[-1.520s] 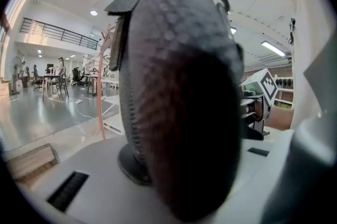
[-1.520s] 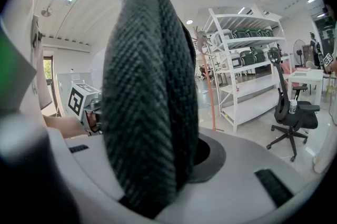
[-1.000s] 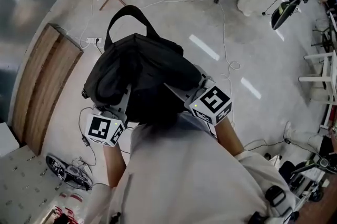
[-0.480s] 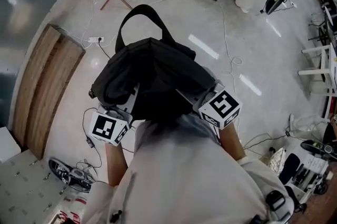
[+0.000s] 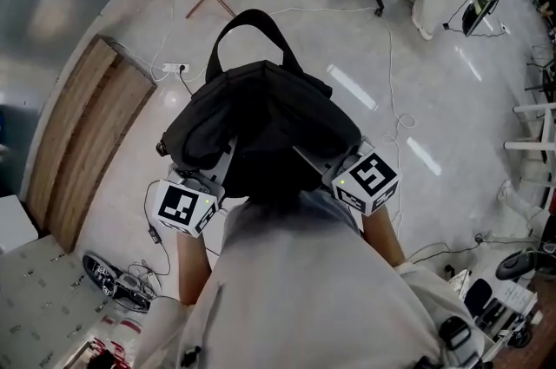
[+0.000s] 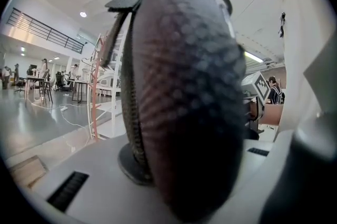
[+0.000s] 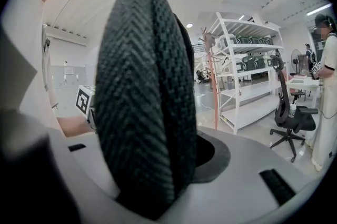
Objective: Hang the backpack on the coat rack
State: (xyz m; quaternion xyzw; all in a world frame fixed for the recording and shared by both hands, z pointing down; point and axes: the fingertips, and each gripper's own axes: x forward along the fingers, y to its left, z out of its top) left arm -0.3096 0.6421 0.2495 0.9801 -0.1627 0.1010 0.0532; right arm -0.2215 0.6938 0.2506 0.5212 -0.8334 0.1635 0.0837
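Bag (image 5: pixel 261 120) soft, floppy, prob light. L gripper (image 5: pixel 217 172) & R gripper (image 5: pixel 323 161) clamp its sides; R jaws just opened some, fabric between. Hook via top loop (image 5: pixel 253 15).

A pale short-sleeved shirt (image 5: pixel 304 298); the left gripper (image 6: pixel 174 175) and right gripper (image 7: pixel 152 181), pale grey, carry black-and-white marker cubes (image 5: pixel 184 208).

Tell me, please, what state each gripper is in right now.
Left gripper: closed on the backpack.
Right gripper: closed on the backpack, jaws just opened slightly.
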